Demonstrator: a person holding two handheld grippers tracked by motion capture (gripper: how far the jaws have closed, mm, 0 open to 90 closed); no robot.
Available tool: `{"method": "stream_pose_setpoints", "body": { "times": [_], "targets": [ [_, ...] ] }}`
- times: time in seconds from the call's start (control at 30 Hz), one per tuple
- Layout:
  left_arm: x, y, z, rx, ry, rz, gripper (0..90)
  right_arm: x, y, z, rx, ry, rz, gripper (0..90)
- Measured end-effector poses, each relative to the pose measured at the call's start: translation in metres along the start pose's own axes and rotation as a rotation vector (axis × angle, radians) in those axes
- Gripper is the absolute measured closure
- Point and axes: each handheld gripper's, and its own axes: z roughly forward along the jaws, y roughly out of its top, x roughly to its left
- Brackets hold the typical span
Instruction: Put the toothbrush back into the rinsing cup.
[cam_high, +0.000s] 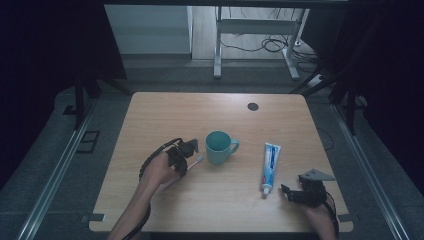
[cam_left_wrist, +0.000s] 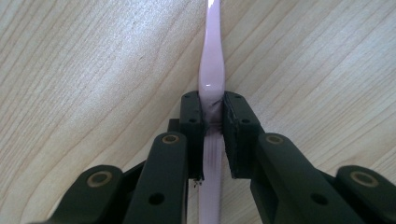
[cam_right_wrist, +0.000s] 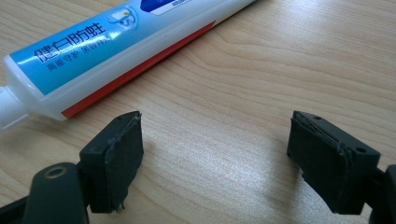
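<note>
While the toothbrush lies flat on the table, the scene reads as follows, nearest first.
Right gripper (cam_high: 285, 192): jaws spread wide, holding nothing, resting near the cap end of the toothpaste tube (cam_high: 270, 166).
Left gripper (cam_left_wrist: 213, 133): pads clamped on the pink toothbrush (cam_left_wrist: 212, 60) at its handle.
Toothbrush position: on the wooden table (cam_high: 165, 107), head (cam_high: 199, 159) just beside the teal mug (cam_high: 219, 146).
Technique: judged best to lift straight up, keeping the handle centred between the pads, then tilt head-up over the mug rim.
</note>
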Motion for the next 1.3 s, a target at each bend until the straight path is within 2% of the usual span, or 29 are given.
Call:
{"method": "stream_pose_setpoints", "body": {
  "times": [0.27, 0.4, 0.73, 0.77, 0.83, 0.87, 0.9, 1.03, 1.2, 1.23, 1.3],
  "targets": [
    [0.001, -0.003, -0.013, -0.044, -0.007, -0.003, 79.1, 0.000, 0.000, 0.000, 0.000, 0.000, 0.000, 18.2],
    [0.001, -0.006, -0.018, -0.074, -0.004, -0.020, 79.1, 0.000, 0.000, 0.000, 0.000, 0.000, 0.000, 18.2],
    [0.010, -0.017, -0.035, -0.184, 0.004, -0.048, 79.2, 0.000, 0.000, 0.000, 0.000, 0.000, 0.000, 18.2],
    [0.010, -0.017, -0.035, -0.184, 0.004, -0.048, 79.2, 0.000, 0.000, 0.000, 0.000, 0.000, 0.000, 18.2],
    [0.011, -0.019, -0.041, -0.220, 0.005, -0.054, 79.2, 0.000, 0.000, 0.000, 0.000, 0.000, 0.000, 18.2],
    [0.011, -0.019, -0.041, -0.220, 0.005, -0.054, 79.2, 0.000, 0.000, 0.000, 0.000, 0.000, 0.000, 18.2],
    [0.011, -0.020, -0.045, -0.245, 0.004, -0.057, 79.2, 0.000, 0.000, 0.000, 0.000, 0.000, 0.000, 18.2],
    [0.012, -0.021, -0.050, -0.279, 0.010, -0.063, 79.2, 0.000, 0.000, 0.000, 0.000, 0.000, 0.000, 18.2],
    [0.013, -0.024, -0.061, -0.363, 0.011, -0.071, 79.2, 0.000, 0.000, 0.000, 0.000, 0.000, 0.002, 18.2],
    [0.013, -0.024, -0.061, -0.363, 0.011, -0.071, 79.2, 0.000, 0.000, 0.000, 0.000, 0.000, 0.002, 18.2],
    [0.014, -0.025, -0.066, -0.406, 0.015, -0.075, 79.2, 0.000, 0.000, 0.000, -0.001, 0.000, 0.002, 18.2]
  ]
}}
